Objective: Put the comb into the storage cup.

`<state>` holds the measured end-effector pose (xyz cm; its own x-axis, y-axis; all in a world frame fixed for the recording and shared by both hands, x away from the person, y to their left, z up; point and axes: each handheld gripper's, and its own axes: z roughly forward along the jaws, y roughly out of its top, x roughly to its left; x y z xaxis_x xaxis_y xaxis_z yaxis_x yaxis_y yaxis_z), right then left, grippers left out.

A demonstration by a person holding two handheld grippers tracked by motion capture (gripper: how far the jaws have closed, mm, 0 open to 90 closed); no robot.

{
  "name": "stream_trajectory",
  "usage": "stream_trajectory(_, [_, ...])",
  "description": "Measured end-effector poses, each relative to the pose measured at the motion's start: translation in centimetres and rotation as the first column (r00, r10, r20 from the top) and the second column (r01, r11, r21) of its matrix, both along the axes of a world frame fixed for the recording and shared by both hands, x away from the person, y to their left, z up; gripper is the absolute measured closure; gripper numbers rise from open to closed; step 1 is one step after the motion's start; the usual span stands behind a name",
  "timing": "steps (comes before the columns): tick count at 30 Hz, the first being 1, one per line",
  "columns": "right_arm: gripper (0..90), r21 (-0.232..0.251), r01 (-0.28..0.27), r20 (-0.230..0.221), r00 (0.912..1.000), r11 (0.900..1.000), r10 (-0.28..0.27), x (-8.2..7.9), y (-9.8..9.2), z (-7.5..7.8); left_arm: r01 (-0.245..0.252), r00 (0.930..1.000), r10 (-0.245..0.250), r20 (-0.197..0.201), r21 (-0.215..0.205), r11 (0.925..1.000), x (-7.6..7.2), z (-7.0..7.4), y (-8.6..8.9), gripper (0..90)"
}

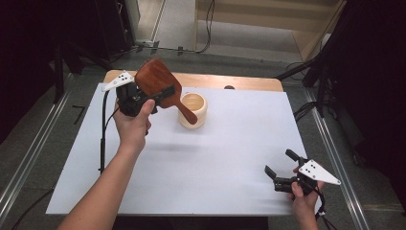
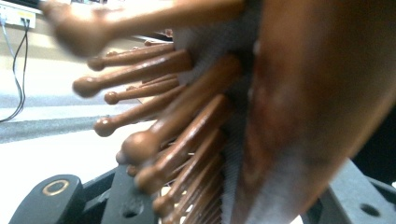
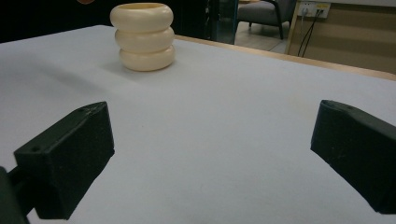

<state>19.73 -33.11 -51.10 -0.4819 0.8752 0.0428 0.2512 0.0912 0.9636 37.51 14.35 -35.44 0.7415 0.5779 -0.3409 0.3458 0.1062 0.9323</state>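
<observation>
Left hand-held gripper (image 1: 160, 96) clamps a wooden hairbrush (image 1: 158, 81) above the surface (image 1: 230, 143), handle tipped into the cream holder (image 1: 193, 110); release remains. Right hand-held gripper (image 1: 280, 167) rests open, well apart.

Brown wooden paddle hairbrush (image 2: 299, 107): in the left gripper view blurred and cut off at 12, 3 and 6 o'clock; its pins (image 2: 154, 116) are soft, the nearest smeared.
Brush handle tip (image 1: 191, 120): hides part of the cream ribbed ring-stacked holder (image 1: 198, 108) in the high view.
Left gripper (image 1: 143, 98): jaws mostly covered by the brush head.
Right gripper (image 3: 210, 154): jaws cut off at 6 o'clock.
Desk (image 1: 230, 158): near edge runs behind the forearms.
</observation>
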Motion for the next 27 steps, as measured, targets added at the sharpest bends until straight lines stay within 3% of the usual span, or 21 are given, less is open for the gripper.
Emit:
stream_trajectory(7, [0.0, -0.001, -0.001, -0.004, 1.0000, 1.000, 0.001, 0.0, 0.0, 0.0, -0.016, 0.9999, 0.016, 0.000, -0.014, 0.9998, 0.8, 0.1, 0.0, 57.0])
stream_trajectory(17, [0.0, 0.002, 0.000, 0.000, 1.0000, 1.000, 0.000, 0.0, -0.1, -0.1, -0.036, 0.9994, 0.036, 0.003, -0.003, 0.9994, 1.9, 0.2, 0.0, 57.0])
stream_trajectory(27, [0.0, -0.001, 0.001, -0.002, 1.0000, 1.000, -0.001, 0.0, 0.0, -0.1, -0.063, 0.9980, 0.063, 0.003, -0.025, 0.9977, 2.8, -0.4, 0.1, 56.9])
